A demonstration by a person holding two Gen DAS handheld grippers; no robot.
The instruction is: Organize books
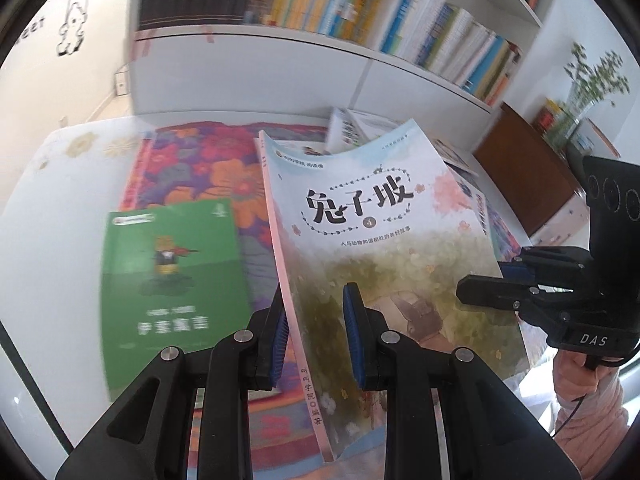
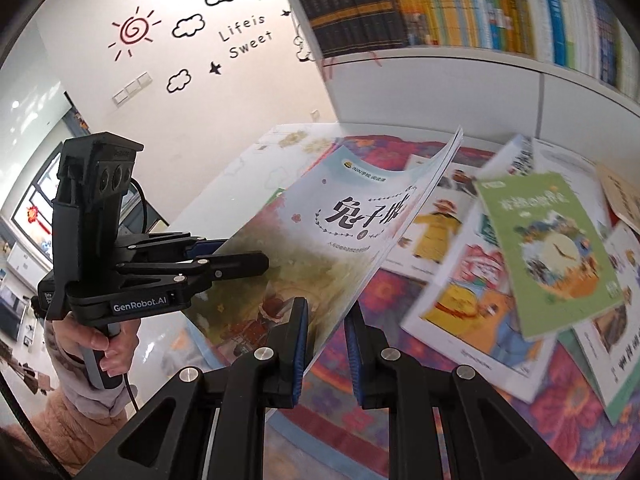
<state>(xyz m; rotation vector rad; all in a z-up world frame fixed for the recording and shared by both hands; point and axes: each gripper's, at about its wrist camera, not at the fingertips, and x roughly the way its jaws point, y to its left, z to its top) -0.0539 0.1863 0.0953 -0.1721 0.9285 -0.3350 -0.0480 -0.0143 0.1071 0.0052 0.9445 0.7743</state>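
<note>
Two grippers, left gripper [image 1: 316, 320] and right gripper [image 2: 326, 344], each clamp shut on opposite edges of the pale storybook [image 1: 380, 248], holding it tilted above the book-strewn table [image 1: 48, 208], seemingly for shelving.

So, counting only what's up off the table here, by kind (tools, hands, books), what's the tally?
Black two-finger tools: 2, the left tool and the right tool, both shut on the book
Hands on tool handles: 2, the left hand and the right hand
Pale blue paperback book: 1
Total: 5
</note>
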